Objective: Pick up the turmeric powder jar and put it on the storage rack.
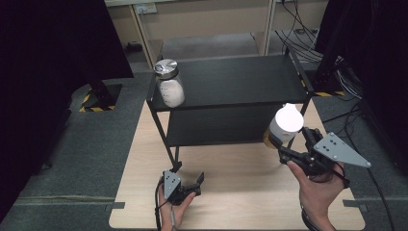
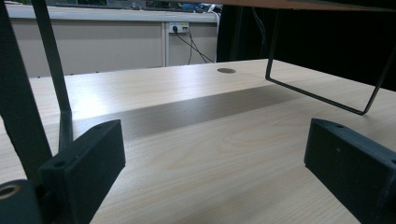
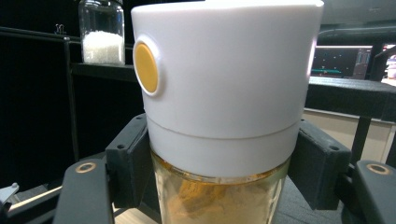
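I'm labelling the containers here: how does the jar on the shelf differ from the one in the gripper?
The shelf jar has a silver lid and white grains; the held jar has a tall white cap and orange-brown powder. The shelf jar stands free on the black shelf; the held jar is clamped by the right gripper. Both have clear bodies.

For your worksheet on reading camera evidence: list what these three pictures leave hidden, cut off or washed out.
- White-capped jar, right gripper view: its base is cut off by the bottom edge.
- Same jar's cap top, high view: washed out by glare.
- Glass jar of white grains, high view: print too small to read.
- Left gripper, high view: partly covered by the hand.
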### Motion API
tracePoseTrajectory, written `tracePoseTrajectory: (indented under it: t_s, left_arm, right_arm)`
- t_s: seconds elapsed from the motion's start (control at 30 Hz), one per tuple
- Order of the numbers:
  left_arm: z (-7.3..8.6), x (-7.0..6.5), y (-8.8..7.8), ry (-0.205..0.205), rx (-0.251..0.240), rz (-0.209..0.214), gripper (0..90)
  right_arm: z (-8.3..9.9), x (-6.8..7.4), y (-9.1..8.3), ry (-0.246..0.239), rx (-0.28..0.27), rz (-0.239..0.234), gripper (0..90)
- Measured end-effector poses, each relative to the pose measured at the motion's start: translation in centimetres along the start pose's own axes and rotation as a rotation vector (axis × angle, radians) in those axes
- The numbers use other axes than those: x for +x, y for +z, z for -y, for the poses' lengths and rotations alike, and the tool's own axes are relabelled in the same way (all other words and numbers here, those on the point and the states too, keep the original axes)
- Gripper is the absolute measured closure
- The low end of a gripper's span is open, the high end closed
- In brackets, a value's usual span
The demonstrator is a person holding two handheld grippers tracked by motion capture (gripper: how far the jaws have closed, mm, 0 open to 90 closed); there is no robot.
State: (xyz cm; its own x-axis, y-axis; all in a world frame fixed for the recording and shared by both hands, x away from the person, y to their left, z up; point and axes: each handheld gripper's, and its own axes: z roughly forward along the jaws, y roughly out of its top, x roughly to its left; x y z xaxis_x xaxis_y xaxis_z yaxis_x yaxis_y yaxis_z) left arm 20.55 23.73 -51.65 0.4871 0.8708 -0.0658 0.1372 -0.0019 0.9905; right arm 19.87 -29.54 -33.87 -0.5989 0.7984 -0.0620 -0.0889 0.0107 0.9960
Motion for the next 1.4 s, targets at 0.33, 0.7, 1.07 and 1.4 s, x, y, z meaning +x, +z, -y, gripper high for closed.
tracePoseTrajectory:
  t_s: [0.33, 0.7, 1.07, 1.4]
  left_arm:
    - [0.0, 0.0, 0.0, 0.000, 0.001, 0.000, 4.7]
    - [0.0, 0.0, 0.0, 0.003, 0.002, 0.000, 4.7]
    - [0.0, 0.0, 0.0, 0.002, 0.002, 0.000, 4.7]
    - [0.0, 0.0, 0.1, 0.001, 0.002, 0.000, 4.7]
  right_arm:
    - [-0.7, 0.1, 0.2, 0.002, -0.017, 0.012, 30.8]
    - [-2.2, -0.2, 0.5, -0.005, -0.031, 0.028, 30.8]
    - [-3.0, -0.5, 0.8, 0.005, -0.032, 0.034, 30.9]
    - [-3.8, -0.6, 1.0, 0.001, -0.042, 0.033, 30.9]
